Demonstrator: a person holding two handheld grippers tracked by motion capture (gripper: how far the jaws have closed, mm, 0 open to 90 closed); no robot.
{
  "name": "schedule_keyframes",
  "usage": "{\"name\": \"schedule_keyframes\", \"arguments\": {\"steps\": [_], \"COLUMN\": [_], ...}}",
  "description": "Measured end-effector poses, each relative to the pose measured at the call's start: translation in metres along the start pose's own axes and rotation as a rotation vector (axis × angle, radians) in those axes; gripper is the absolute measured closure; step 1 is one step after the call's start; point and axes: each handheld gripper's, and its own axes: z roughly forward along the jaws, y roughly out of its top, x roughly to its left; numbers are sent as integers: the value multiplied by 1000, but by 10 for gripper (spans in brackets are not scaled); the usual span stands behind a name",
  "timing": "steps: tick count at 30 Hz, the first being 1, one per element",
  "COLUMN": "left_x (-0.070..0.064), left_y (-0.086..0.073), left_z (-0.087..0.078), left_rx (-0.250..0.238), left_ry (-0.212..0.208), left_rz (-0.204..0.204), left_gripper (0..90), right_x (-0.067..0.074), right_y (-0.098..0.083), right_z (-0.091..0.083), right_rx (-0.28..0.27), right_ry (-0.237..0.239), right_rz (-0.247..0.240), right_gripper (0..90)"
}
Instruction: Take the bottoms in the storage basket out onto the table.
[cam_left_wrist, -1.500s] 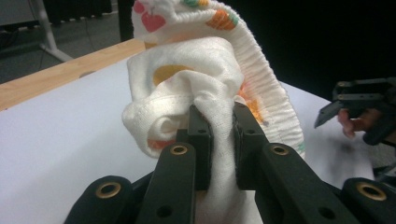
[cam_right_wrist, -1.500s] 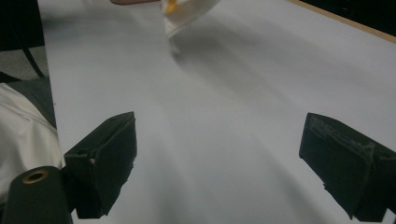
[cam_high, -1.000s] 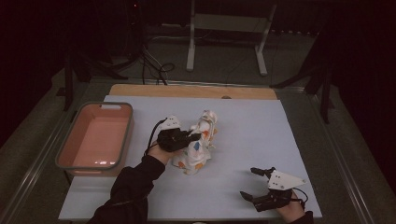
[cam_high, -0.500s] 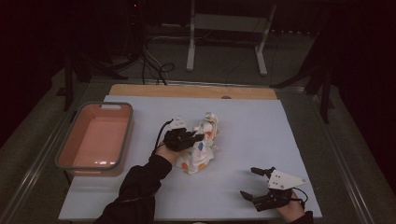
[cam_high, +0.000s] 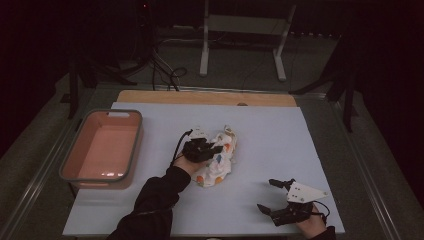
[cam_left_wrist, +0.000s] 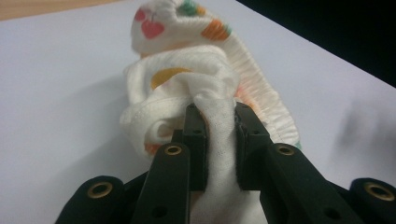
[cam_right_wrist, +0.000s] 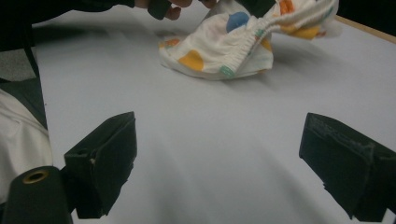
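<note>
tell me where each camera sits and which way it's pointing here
High view: fixed above the person's side of the table, looking forward and down; shows a dark sleeve, both hands, the pink bin.
Left gripper view: rides the left gripper, looking along its jaws, a fold of the spotted white cloth between them.
Right gripper view: rides the right gripper, open jaws low over the table, facing the cloth and the left hand.
Shared: the cloth appears in all three views.

White-topped table (cam_high: 310, 150), crumpled spotted white cloth (cam_high: 220, 167) at its middle, pink tub (cam_high: 102, 147) at left edge
</note>
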Motion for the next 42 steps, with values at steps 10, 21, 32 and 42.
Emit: {"name": "schedule_keyframes", "arguments": {"steps": [10, 21, 32, 42], "left_x": [0, -5, -8, -9], "left_y": [9, 23, 25, 20], "left_z": [-8, -26, -47, -61], "left_rx": [26, 44, 8, 6], "left_ry": [53, 75, 35, 28], "left_rz": [8, 44, 79, 93], "left_gripper": [399, 5, 5, 5], "right_x": [0, 1, 1, 1], "right_y": [0, 1, 1, 1], "right_z": [0, 0, 0, 1], "right_rx": [1, 4, -1, -3], "right_ry": [-4, -8, -9, -5], "right_rz": [-1, -7, -1, 4], "right_gripper": [112, 112, 112, 112]}}
